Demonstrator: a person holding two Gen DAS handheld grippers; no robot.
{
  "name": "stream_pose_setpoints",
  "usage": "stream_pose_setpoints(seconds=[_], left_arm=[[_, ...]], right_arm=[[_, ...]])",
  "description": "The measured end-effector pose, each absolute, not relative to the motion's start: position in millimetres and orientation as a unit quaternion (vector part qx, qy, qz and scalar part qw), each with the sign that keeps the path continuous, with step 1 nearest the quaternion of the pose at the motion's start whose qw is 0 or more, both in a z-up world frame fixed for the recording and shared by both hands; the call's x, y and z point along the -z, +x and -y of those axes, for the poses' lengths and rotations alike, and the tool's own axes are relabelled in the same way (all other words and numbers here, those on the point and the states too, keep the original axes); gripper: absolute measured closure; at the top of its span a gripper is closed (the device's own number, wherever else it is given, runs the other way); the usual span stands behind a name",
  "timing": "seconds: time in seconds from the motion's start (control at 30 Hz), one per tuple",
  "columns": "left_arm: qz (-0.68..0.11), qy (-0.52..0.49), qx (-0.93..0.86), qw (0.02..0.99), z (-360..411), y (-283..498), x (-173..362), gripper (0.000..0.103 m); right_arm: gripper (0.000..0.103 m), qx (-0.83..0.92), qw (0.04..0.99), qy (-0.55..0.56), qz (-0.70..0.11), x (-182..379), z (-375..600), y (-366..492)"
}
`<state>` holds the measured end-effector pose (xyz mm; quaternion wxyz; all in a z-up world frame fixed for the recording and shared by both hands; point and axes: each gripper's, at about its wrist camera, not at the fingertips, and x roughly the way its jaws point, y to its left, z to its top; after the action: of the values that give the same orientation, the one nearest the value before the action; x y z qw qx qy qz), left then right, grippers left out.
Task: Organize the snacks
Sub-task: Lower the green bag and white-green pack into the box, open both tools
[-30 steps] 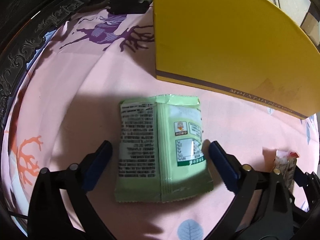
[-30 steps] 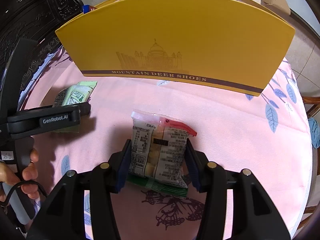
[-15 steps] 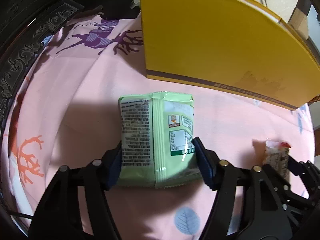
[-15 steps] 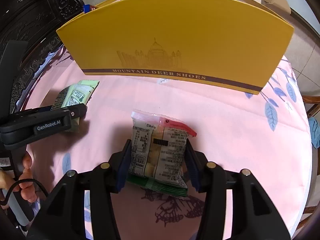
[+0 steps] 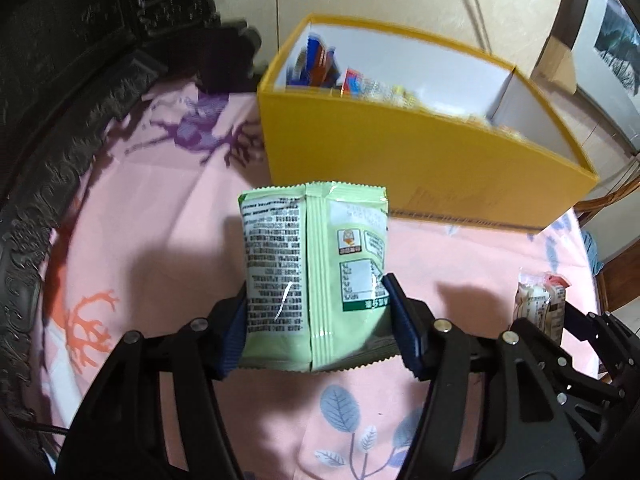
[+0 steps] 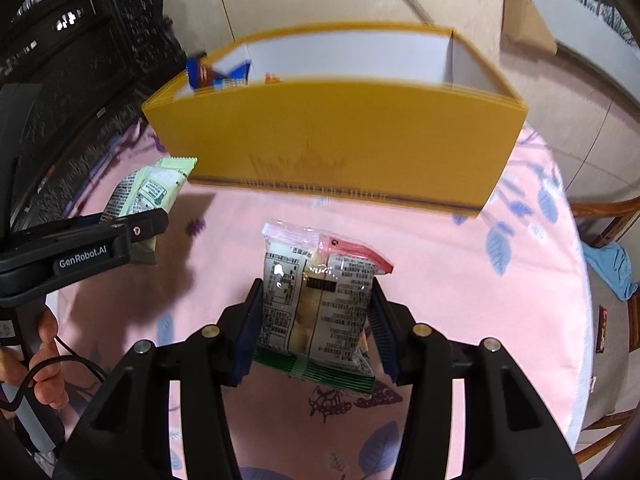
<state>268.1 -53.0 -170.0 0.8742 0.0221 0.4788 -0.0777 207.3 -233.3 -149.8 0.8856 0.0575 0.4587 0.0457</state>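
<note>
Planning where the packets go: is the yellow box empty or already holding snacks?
Not empty. The open-topped yellow box already shows several wrappers against its white inside wall; how full it is cannot be told.

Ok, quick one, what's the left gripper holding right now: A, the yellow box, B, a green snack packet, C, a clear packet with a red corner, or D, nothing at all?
B: in the left wrist view the left gripper has its blue pads pressed on both sides of the green packet, its jaws closing a touch; the clear packet sits in the right gripper.
</note>
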Motion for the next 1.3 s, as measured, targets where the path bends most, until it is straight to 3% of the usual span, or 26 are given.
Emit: stream_pose_setpoints(seconds=[0.47, 0.7, 1.3], left_arm=[[-0.380, -0.002, 0.114, 0.918, 84.2, 290.9, 67.1, 0.040], [-0.347, -0.018, 0.123, 0.929, 100.7, 325.6, 44.9, 0.040], [-0.417, -0.026, 0.093, 0.904, 119.5, 398.8, 116.2, 0.040]], right_arm=[[0.052, -0.031, 0.939, 0.053, -0.338, 53.6, 262.2, 243.9], [0.052, -0.014, 0.955, 0.051, -0.292, 21.5, 280.2, 279.1], [0.052, 0.001, 0.943, 0.044, -0.328, 67.9, 290.6, 350.2]])
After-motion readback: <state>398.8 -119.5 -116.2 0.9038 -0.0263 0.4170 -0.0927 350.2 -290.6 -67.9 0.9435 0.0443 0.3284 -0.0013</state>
